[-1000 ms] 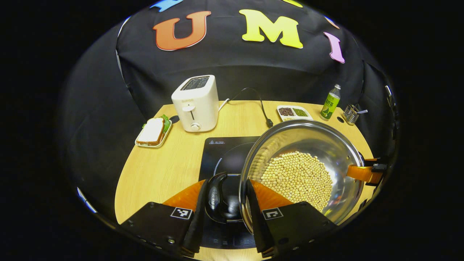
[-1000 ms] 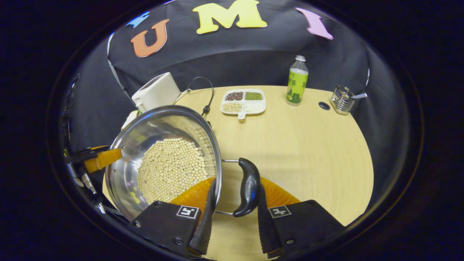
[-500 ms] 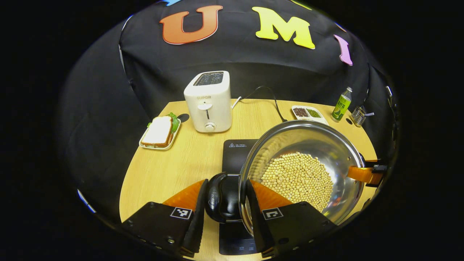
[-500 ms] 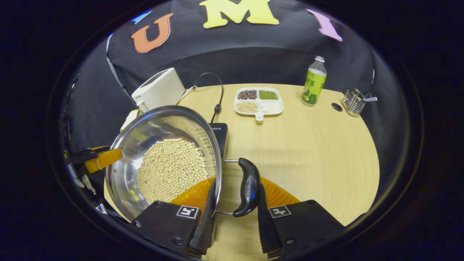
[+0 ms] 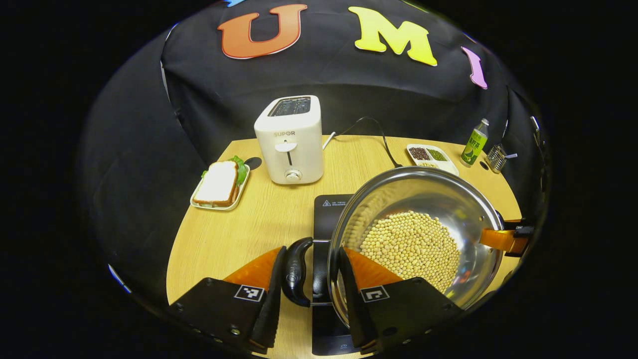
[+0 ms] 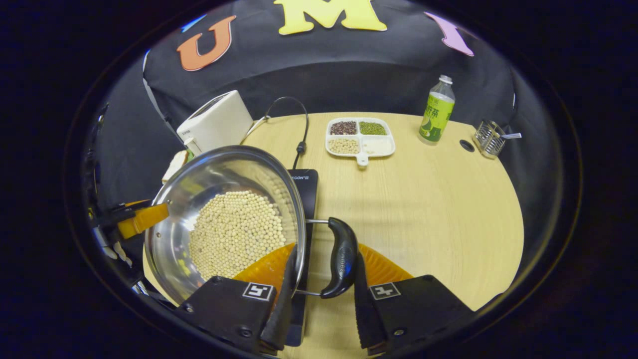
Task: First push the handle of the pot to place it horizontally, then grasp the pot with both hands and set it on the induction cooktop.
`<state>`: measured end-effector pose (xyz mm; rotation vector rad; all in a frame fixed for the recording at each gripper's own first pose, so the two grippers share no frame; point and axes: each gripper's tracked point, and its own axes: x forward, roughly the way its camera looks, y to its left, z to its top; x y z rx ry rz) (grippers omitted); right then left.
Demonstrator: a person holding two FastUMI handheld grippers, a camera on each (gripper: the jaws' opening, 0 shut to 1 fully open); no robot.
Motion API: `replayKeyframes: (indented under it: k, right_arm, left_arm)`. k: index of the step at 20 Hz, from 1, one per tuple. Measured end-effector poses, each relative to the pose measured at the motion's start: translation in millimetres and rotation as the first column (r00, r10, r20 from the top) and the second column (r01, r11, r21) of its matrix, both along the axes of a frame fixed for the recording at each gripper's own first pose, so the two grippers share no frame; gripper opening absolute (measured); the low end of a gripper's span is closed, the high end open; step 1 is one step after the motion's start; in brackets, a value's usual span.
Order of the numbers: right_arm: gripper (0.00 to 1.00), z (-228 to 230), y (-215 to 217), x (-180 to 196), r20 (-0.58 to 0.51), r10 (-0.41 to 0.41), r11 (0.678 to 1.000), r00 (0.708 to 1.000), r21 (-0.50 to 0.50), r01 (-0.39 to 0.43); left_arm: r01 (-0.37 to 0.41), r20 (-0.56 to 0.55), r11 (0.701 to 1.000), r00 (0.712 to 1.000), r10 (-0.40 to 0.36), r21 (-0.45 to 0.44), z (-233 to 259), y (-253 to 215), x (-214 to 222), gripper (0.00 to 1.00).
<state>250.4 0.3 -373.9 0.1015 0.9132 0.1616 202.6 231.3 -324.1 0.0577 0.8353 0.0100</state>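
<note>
Left claw (image 5: 310, 294): low centre of the left gripper view, its two fingers set either side of the pot's rim and black side handle (image 5: 297, 270); one finger lies outside the handle, the other inside the rim over the beans; whether both press is hard to tell, though the pot hangs from it
Right claw (image 6: 322, 294): low centre of the right gripper view, fingers straddling the rim and the other black handle (image 6: 340, 257) in the same way; it also shows as a small piece at the right edge of the left gripper view (image 5: 504, 238)
Pot (image 5: 416, 234): steel, wide and shallow, lower right of the left gripper view and lower left of the right gripper view (image 6: 224, 219), carried between the two claws, tilted a little toward each camera
Soybeans (image 5: 411, 245): pale heap covering the pot's bottom
Induction cooktop (image 5: 326, 219): black slab on the desk, directly under the pot's near edge, mostly covered by it; in the right gripper view a strip shows beside the rim (image 6: 305, 187)
Desk (image 5: 234, 229): light wood, rounded
Toaster (image 5: 291, 139): white, upper centre, its cord trailing right
Sandwich plate (image 5: 218, 183): left of the toaster
Divided dish (image 6: 360, 138): upper centre of the right gripper view
Green bottle (image 6: 436, 110): right of the dish
Wire holder (image 6: 489, 138): far right edge
</note>
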Motion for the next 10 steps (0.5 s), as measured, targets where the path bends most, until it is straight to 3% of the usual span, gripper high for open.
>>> replayKeyframes:
  k: [10]
  right_arm:
    - [0.57,-2.0,0.3,-0.3,0.047,0.017,1.000,0.999,-0.016,-0.016]
  left_arm:
    - [0.037,0.064,0.999,0.997,-0.037,0.011,1.0,2.1,-1.7,0.55]
